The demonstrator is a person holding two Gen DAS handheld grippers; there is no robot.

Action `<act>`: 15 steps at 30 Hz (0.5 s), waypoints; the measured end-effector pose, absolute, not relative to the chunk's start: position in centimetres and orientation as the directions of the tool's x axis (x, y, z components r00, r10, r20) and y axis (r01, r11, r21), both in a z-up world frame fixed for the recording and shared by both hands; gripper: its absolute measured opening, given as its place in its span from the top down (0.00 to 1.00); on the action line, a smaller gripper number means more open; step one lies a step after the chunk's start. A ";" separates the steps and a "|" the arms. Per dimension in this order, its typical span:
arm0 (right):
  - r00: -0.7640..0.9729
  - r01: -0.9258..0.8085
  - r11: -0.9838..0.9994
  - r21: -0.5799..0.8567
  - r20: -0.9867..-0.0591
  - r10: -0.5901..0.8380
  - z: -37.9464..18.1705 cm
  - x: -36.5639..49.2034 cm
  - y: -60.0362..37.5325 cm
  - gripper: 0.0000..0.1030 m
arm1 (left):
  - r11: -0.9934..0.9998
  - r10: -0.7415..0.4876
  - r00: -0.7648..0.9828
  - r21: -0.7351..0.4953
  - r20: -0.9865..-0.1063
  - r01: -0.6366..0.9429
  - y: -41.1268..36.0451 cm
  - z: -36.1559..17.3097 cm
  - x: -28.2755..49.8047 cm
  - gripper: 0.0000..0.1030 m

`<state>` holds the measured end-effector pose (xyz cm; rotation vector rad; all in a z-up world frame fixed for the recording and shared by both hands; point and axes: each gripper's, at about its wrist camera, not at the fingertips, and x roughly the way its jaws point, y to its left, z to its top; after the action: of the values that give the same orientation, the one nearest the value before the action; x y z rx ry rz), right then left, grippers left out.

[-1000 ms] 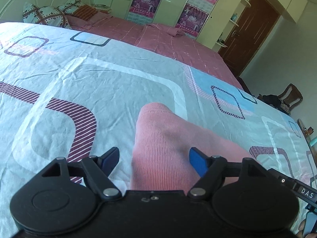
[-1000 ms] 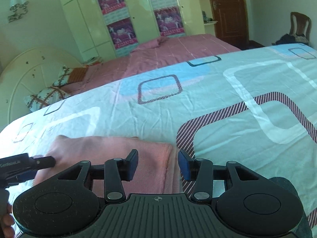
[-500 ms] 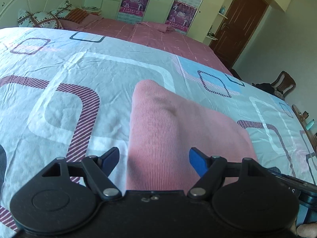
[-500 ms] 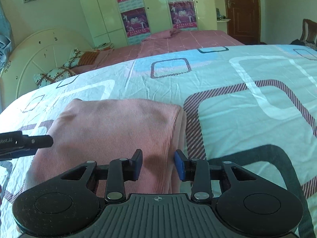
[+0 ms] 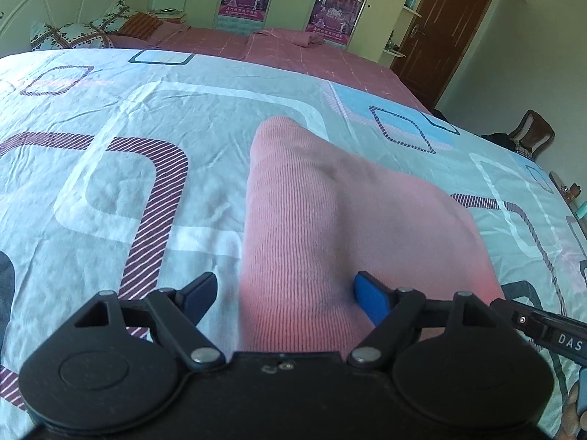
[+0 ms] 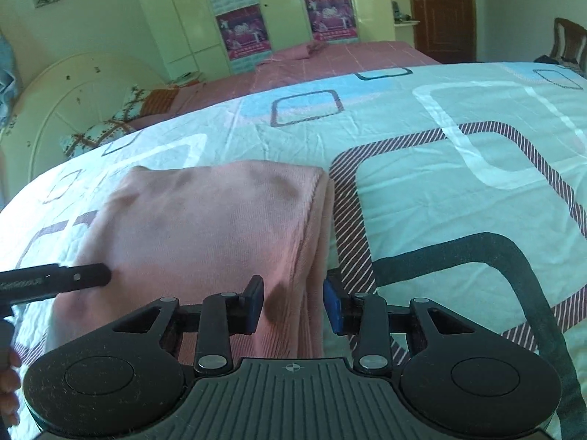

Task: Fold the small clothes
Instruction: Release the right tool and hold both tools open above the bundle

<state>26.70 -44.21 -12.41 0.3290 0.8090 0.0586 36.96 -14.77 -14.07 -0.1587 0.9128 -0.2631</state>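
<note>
A pink ribbed garment (image 5: 330, 227) lies folded on the patterned bed sheet (image 5: 128, 139). My left gripper (image 5: 284, 293) is open with its blue fingers straddling the garment's left near edge, low over it. In the right wrist view the same garment (image 6: 205, 227) lies to the left and ahead. My right gripper (image 6: 293, 304) is open, its fingers either side of the garment's folded right edge. The left gripper's black body (image 6: 55, 280) shows at the left of that view.
The sheet (image 6: 458, 190) spreads wide to the right of the garment. Behind it is a pink bedspread (image 5: 279, 51), pillows (image 5: 73, 33), a headboard (image 6: 73, 102), wardrobes with posters (image 6: 242, 29), a brown door (image 5: 440, 29) and a chair (image 5: 532, 135).
Both grippers have drawn back and risen a little, so more of the pink garment shows ahead. The jaws stay open and the garment lies still.
</note>
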 end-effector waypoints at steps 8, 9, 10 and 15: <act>0.689 0.023 0.955 0.294 -0.698 0.198 -11.8 22.8 -43.7 0.64 | 0.950 -0.311 0.576 -0.263 -0.756 0.167 -14.6 -13.7 35.4 0.22; 0.684 0.021 0.956 0.293 -0.702 0.200 -11.9 22.4 -43.7 0.64 | 0.949 -0.315 0.574 -0.269 -0.756 0.166 -14.5 -13.7 35.1 0.22; 0.680 0.019 0.957 0.291 -0.706 0.201 -12.1 21.9 -43.6 0.64 | 0.947 -0.320 0.570 -0.274 -0.757 0.167 -14.5 -13.7 34.9 0.22; 0.663 0.032 0.969 0.243 -0.731 0.162 -13.3 19.9 -43.7 0.65 | 0.938 -0.346 0.536 -0.294 -0.770 0.182 -14.3 -14.7 33.4 0.20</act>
<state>19.91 -43.74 -13.26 0.2445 0.8449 0.0743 33.43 -14.25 -14.66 -0.1867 0.9555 -0.3165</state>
